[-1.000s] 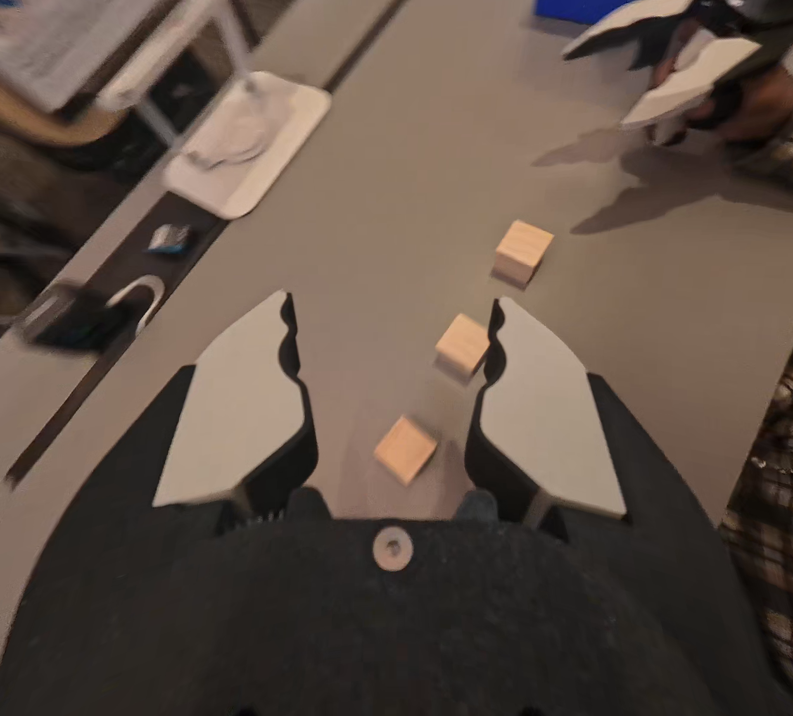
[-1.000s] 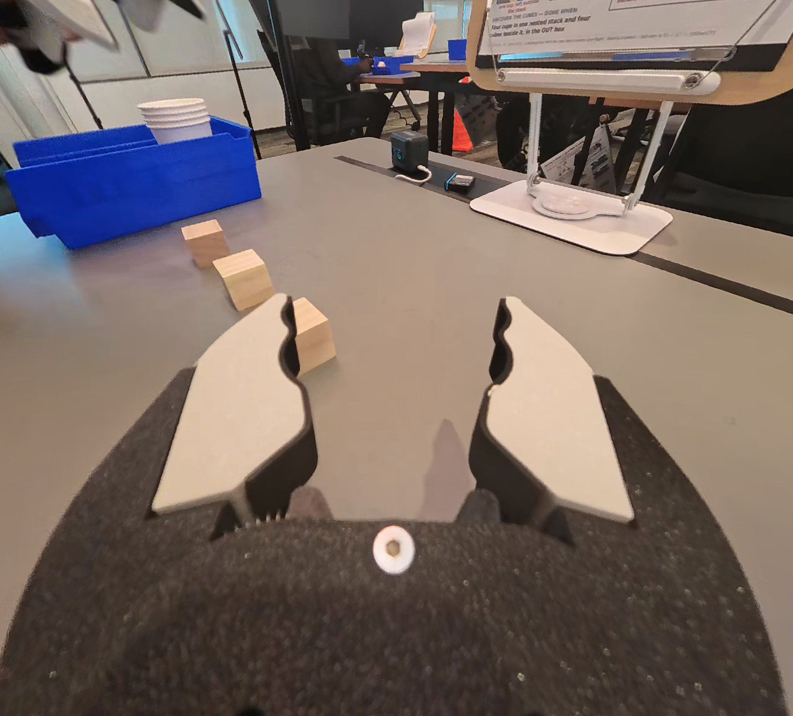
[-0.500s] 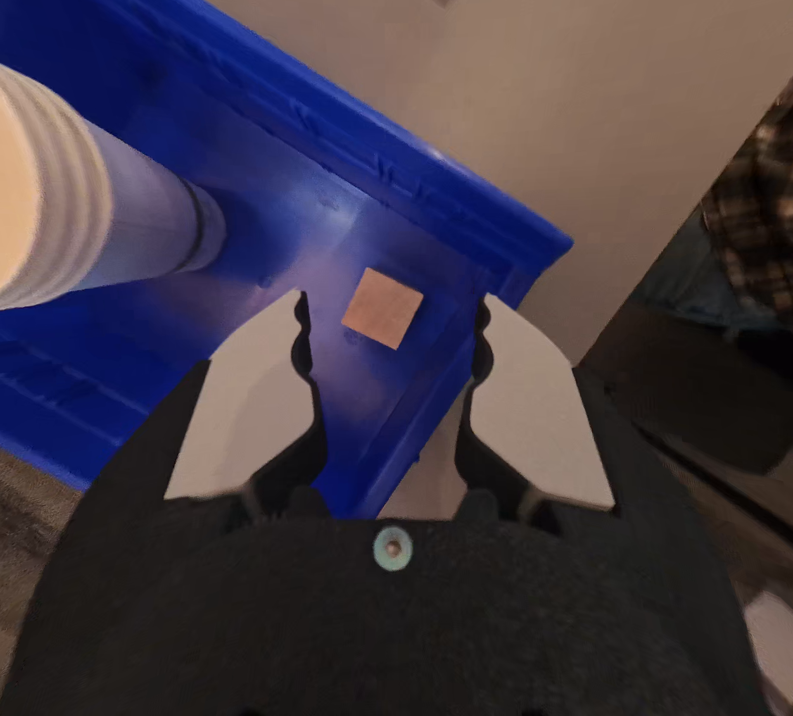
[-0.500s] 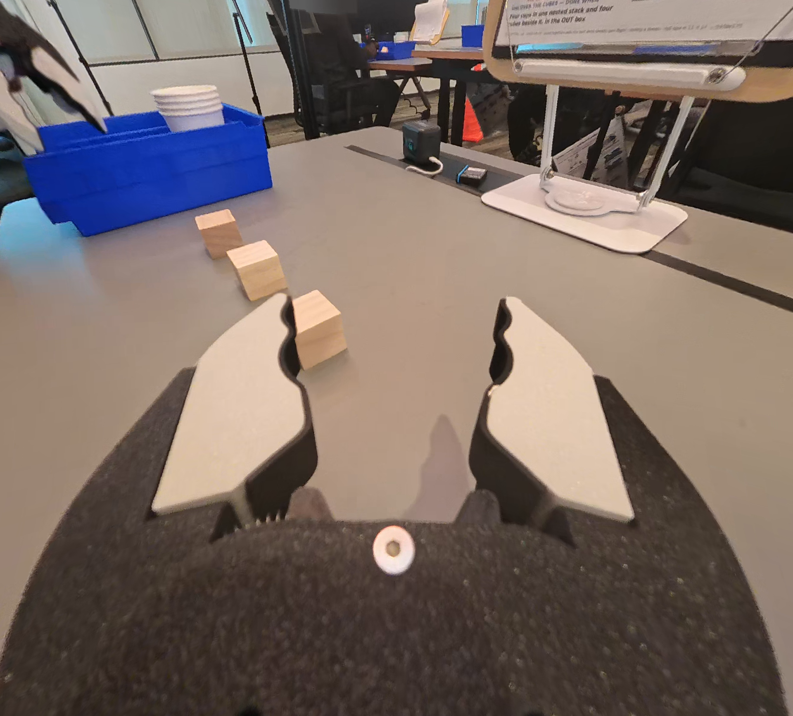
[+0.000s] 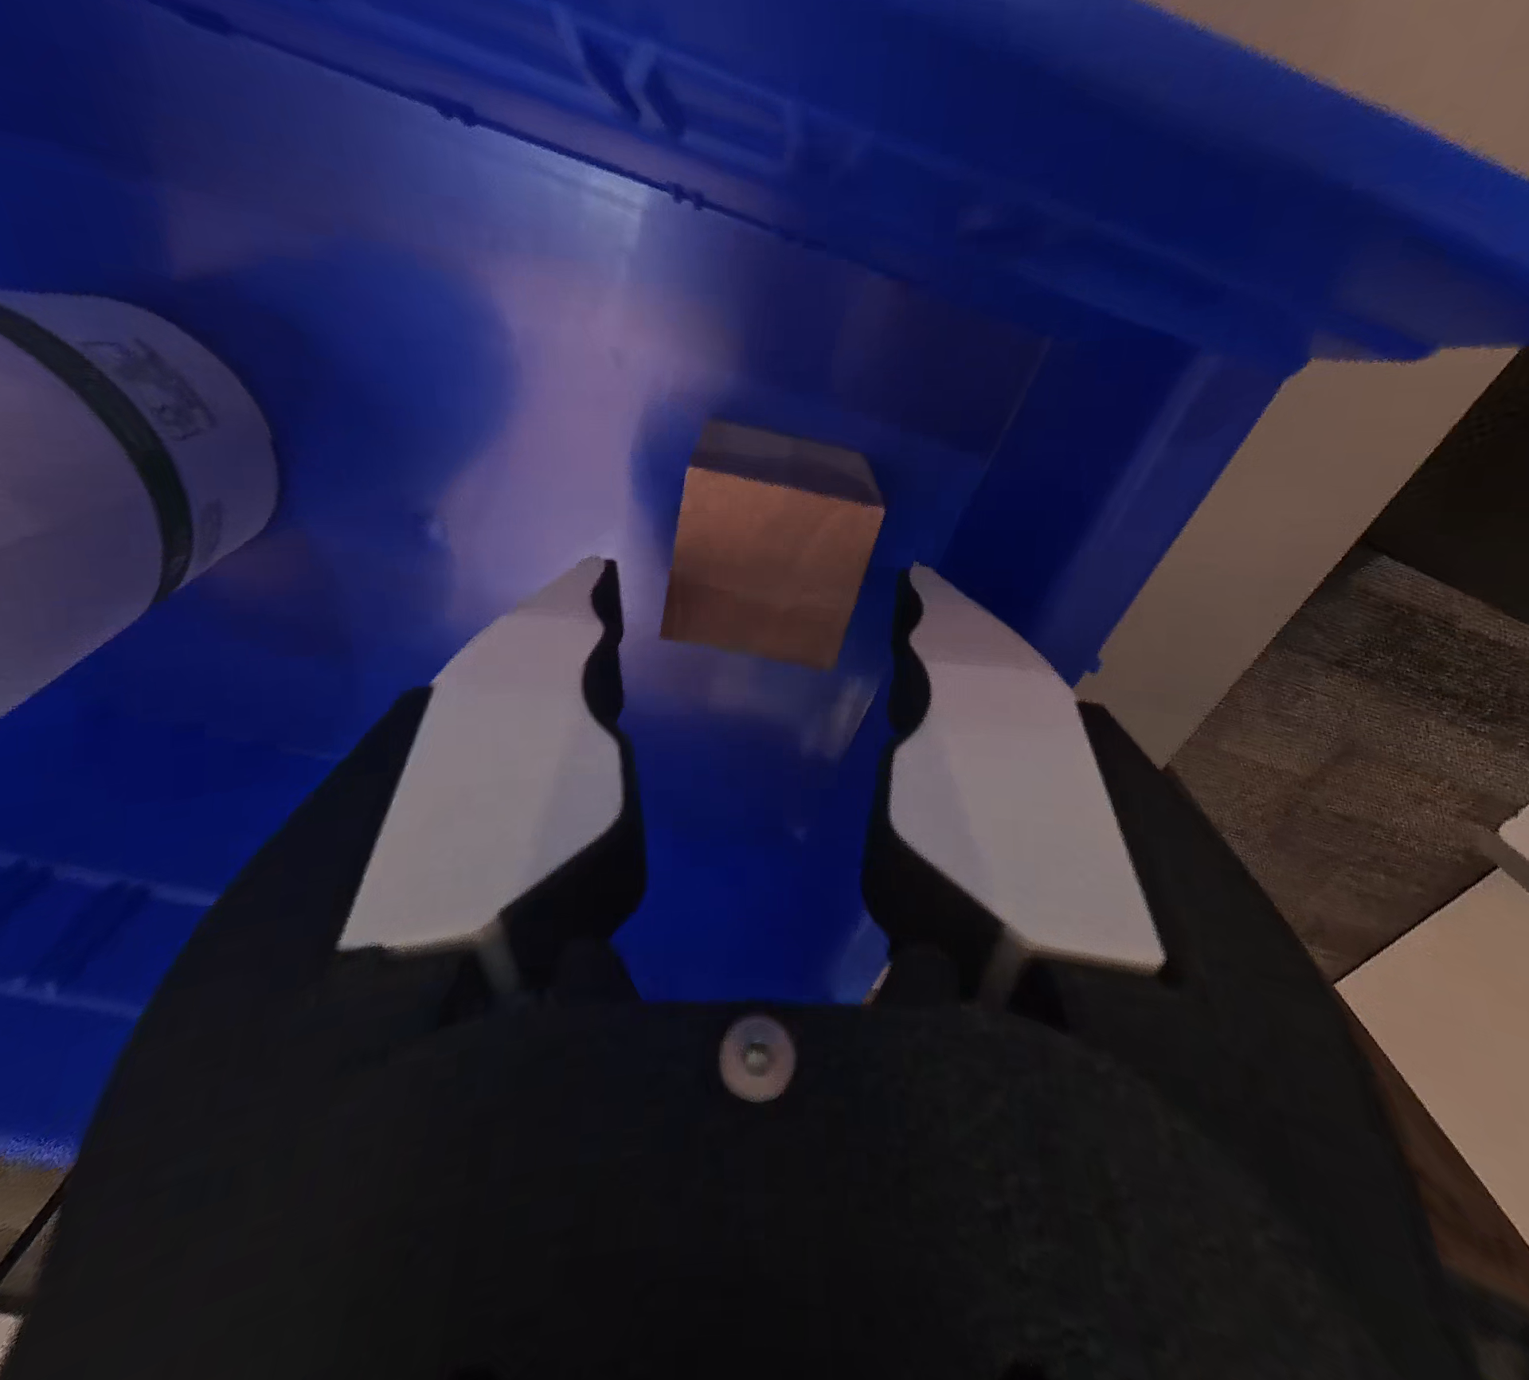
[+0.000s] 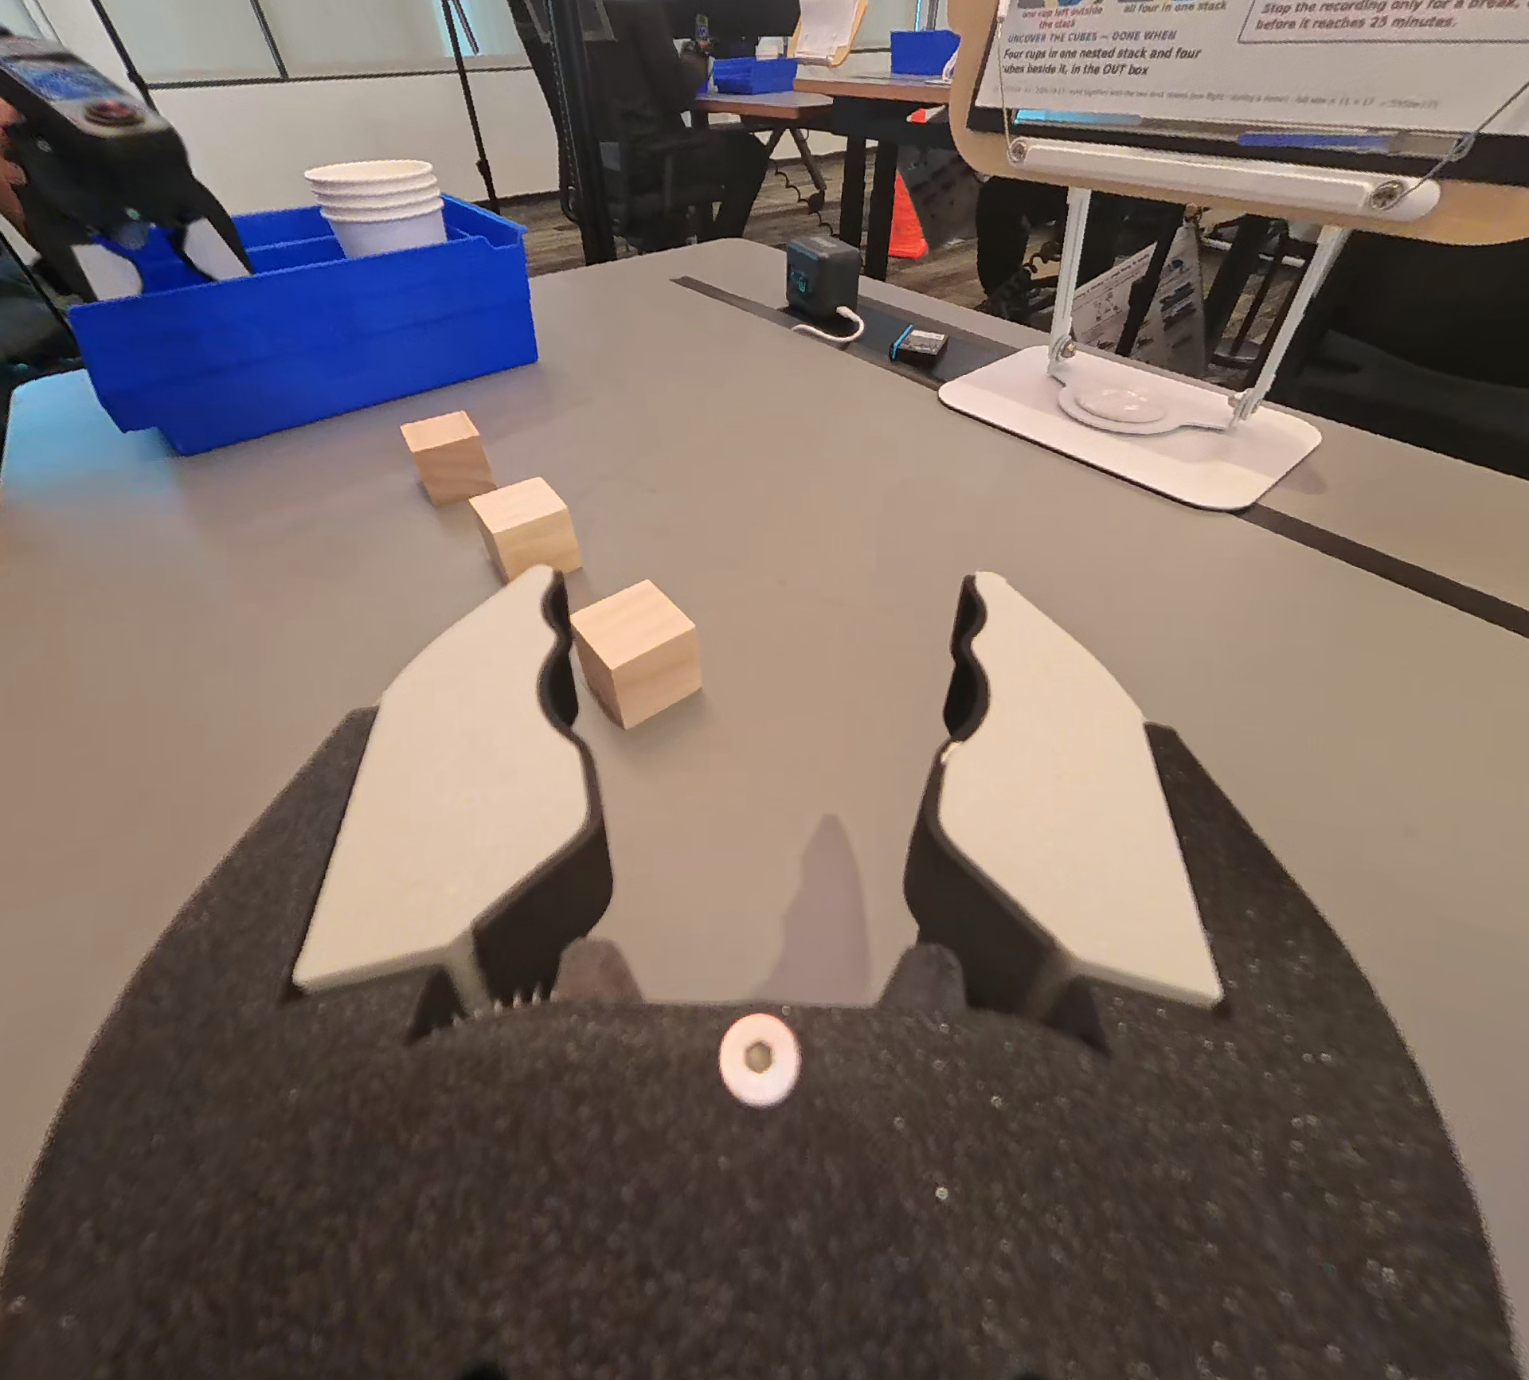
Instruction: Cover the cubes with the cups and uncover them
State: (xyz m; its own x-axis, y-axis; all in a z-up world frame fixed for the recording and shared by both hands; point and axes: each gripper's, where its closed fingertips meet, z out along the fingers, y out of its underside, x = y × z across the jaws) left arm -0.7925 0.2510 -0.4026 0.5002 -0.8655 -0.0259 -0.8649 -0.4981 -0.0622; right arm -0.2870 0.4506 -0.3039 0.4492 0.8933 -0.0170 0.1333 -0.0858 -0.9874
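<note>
1. Left gripper [image 5: 754,596]: black body with pale grey fingers, lowered into the blue plastic bin [image 5: 827,99]. Its jaws stand apart with nothing between them. Seen from the right wrist view, this gripper [image 6: 157,265] dips over the left end of the bin [image 6: 331,347].
2. Wooden cube in the bin [image 5: 774,567]: a small light-wood block resting on the bin floor near a corner, just ahead of the left gripper's fingertips and not touched by them.
3. Stack of white paper cups [image 6: 376,207]: nested, standing upright in the bin, rims up. In the left wrist view the stack's lower part [image 5: 124,480] shows at the left edge, well apart from the cube.
4. Right gripper [image 6: 757,587]: same build, held low over the grey table [image 6: 827,472]. Its jaws are spread wide and hold nothing.
5. Three wooden cubes on the table: a loose row running from the bin toward the right gripper, none touching. The nearest cube [image 6: 635,652] lies just beside the tip of that gripper's left finger; the middle cube [image 6: 525,528] and the far cube [image 6: 447,457] follow, the far one near the bin.
6. White document stand [image 6: 1158,422]: holds a printed sheet at the right of the table.
7. Small black device with a white cable [image 6: 819,281]: sits in the dark strip across the table.
</note>
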